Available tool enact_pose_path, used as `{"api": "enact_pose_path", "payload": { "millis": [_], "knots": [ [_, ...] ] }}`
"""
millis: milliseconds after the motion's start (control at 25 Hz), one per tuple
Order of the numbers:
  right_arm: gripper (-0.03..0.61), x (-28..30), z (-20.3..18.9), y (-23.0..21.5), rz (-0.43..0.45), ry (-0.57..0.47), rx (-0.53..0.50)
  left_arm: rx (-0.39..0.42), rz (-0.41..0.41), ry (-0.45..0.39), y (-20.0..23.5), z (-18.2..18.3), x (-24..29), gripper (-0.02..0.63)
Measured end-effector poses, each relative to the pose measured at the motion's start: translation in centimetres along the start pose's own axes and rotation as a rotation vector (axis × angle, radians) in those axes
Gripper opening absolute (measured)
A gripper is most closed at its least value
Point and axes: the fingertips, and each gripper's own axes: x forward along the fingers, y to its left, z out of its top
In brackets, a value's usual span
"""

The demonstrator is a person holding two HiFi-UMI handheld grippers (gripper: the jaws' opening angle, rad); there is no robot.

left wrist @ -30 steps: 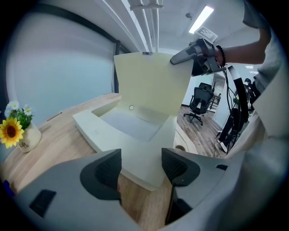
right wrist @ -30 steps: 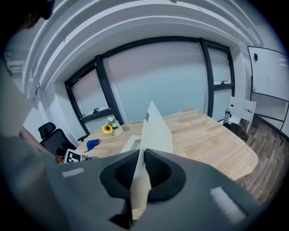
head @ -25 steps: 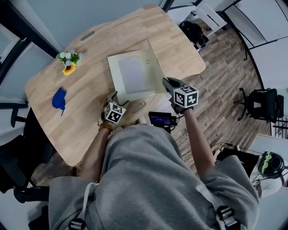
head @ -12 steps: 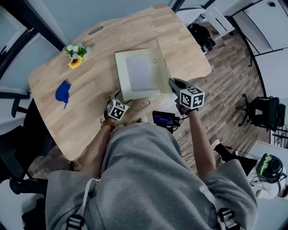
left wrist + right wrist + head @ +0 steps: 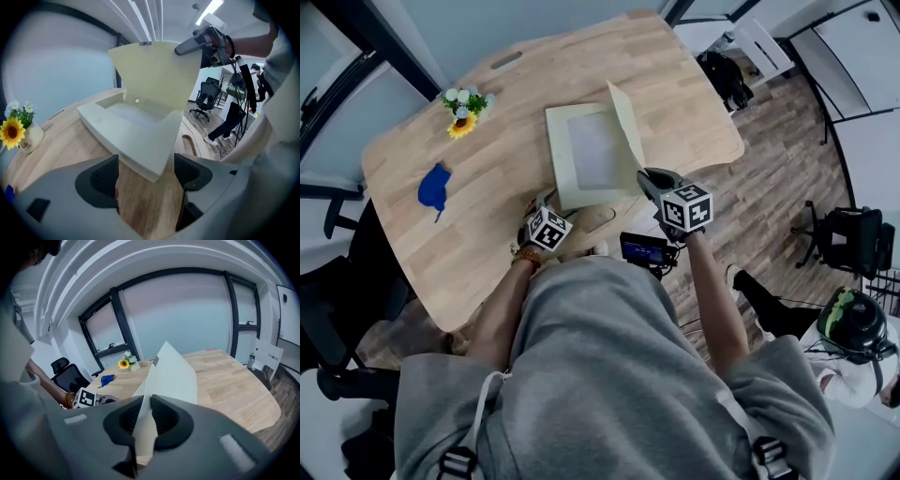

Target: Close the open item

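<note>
A pale cream box (image 5: 581, 155) lies on the wooden table (image 5: 487, 244), its hinged lid (image 5: 625, 127) standing nearly upright along the right side. My right gripper (image 5: 649, 178) is shut on the lid's near edge; in the right gripper view the thin lid (image 5: 173, 376) runs between the pads of that gripper (image 5: 145, 416), whose jaws are easing open slightly. My left gripper (image 5: 542, 202) stands open just in front of the box's near left corner. The left gripper view shows its jaws (image 5: 146, 176) wide apart with only table between them, the box (image 5: 131, 131) just beyond.
A small pot of flowers with a sunflower (image 5: 464, 112) and a blue object (image 5: 434, 187) sit on the table's left part. A black device (image 5: 644, 248) is at the near table edge. Office chairs (image 5: 853, 230) stand on the floor to the right.
The lid, which lay flat open to the right of the box, has been raised by my right gripper to near upright. My left gripper has stayed by the box's front corner.
</note>
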Motion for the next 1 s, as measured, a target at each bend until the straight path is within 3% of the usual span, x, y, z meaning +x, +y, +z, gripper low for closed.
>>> {"api": "enact_pose_path", "payload": {
  "millis": [560,1000],
  "knots": [
    [0.044,3.9,-1.9,3.9,0.083,0.128,-0.089,-0.041,0.024,-0.012,0.7,-0.3,-0.1,0.37],
    [0.049,6.9,-3.3,6.0,0.089,0.256,-0.152,-0.09,0.007,-0.009,0.5,-0.6,0.3,0.37]
  ]
}}
